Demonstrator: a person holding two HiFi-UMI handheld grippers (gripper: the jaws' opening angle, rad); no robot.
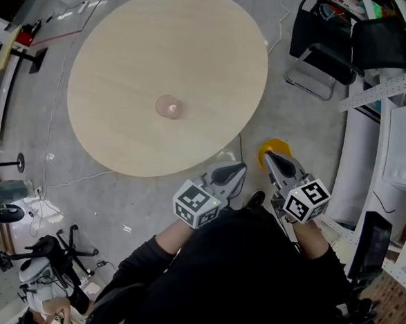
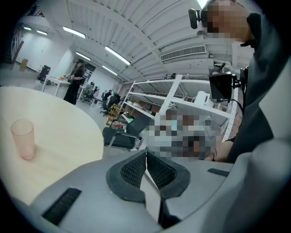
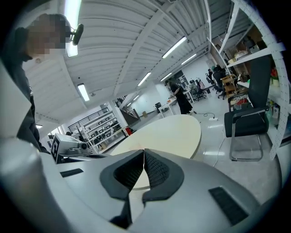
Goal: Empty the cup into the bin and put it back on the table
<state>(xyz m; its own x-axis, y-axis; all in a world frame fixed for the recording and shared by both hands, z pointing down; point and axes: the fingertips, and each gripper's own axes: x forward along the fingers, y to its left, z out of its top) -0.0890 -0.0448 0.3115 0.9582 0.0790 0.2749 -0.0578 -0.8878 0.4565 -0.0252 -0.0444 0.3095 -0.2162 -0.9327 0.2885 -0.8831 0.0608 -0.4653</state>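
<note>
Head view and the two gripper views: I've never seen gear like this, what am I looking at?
A person holds a claw in each hand; there is no robot. The head view looks down from a camera on their head at the left claw and right claw. The left and right gripper views come from cameras riding on each claw, looking along its jaws. The round table carries one pinkish cup, upright. Both claws are shut and empty.

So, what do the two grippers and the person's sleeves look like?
The left gripper and right gripper are both light grey plastic with rounded bodies. Each has black ribbed pads at the tip and a cube with black-and-white square markers. The person wears black sleeves.
</note>
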